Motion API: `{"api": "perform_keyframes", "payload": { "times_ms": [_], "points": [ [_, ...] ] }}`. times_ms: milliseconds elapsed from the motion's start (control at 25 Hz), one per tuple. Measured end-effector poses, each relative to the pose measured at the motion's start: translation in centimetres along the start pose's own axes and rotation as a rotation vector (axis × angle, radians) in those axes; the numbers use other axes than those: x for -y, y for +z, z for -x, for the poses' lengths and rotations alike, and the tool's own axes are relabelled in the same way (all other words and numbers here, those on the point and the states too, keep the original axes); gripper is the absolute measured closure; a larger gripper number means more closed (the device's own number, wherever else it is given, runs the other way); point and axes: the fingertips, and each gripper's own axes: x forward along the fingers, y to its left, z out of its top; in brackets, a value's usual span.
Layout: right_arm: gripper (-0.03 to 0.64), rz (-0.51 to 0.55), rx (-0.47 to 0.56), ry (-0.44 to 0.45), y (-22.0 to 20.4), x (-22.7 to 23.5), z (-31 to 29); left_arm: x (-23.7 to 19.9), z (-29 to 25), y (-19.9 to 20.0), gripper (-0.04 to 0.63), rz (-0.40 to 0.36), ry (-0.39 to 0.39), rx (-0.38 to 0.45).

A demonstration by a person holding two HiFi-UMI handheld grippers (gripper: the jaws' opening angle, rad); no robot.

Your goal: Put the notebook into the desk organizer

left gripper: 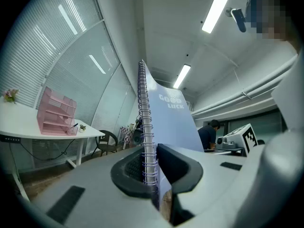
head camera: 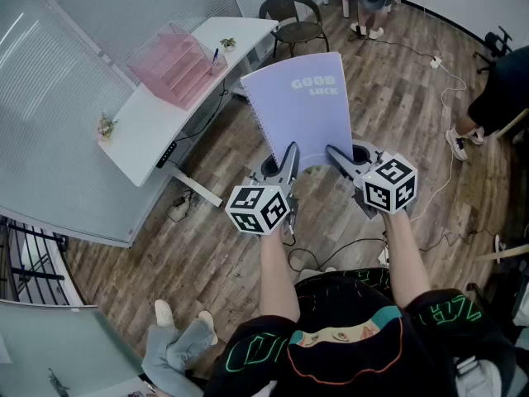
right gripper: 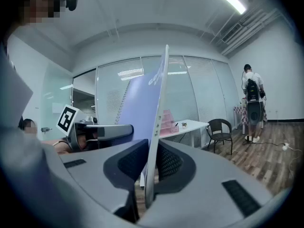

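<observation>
I hold a lilac spiral notebook point(head camera: 302, 106) printed "GOOD LUCK" upright in mid-air over the wooden floor, between both grippers. My left gripper point(head camera: 288, 154) is shut on its lower left corner at the wire spine point(left gripper: 146, 141). My right gripper point(head camera: 334, 155) is shut on its lower right edge point(right gripper: 154, 137). The pink desk organizer point(head camera: 175, 63) stands on the white desk point(head camera: 157, 131) at the upper left, well away from the notebook; it also shows as the organizer point(left gripper: 56, 112) at the left and the organizer point(right gripper: 167, 122) behind the notebook.
A dark chair point(head camera: 293, 16) stands beyond the desk's far end. Small plants point(head camera: 105, 126) sit on the desk. Cables and a power strip point(head camera: 433, 61) lie on the floor at the right. A person point(head camera: 493, 98) stands at the right edge, another person's shoes point(head camera: 165, 313) below left.
</observation>
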Motion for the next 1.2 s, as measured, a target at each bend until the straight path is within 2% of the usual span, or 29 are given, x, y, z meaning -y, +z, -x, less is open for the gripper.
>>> {"api": "perform_keyframes", "payload": {
  "times_ms": [360, 680, 1200],
  "points": [
    [0.572, 0.028, 0.005, -0.032, 0.2, -0.1, 0.4, 0.8, 0.6, 0.3, 0.557, 0.004, -0.001, 0.021],
    [0.569, 0.024, -0.018, 0.028, -0.5, -1.3, -0.2, 0.2, 2.1, -0.2, 0.555, 0.017, 0.048, 0.017],
    [0.568, 0.0, -0.022, 0.099, -0.6, -3.7, -2.7, -1.6, 4.7, 0.8, 0.555, -0.011, 0.114, 0.01]
  ]
}}
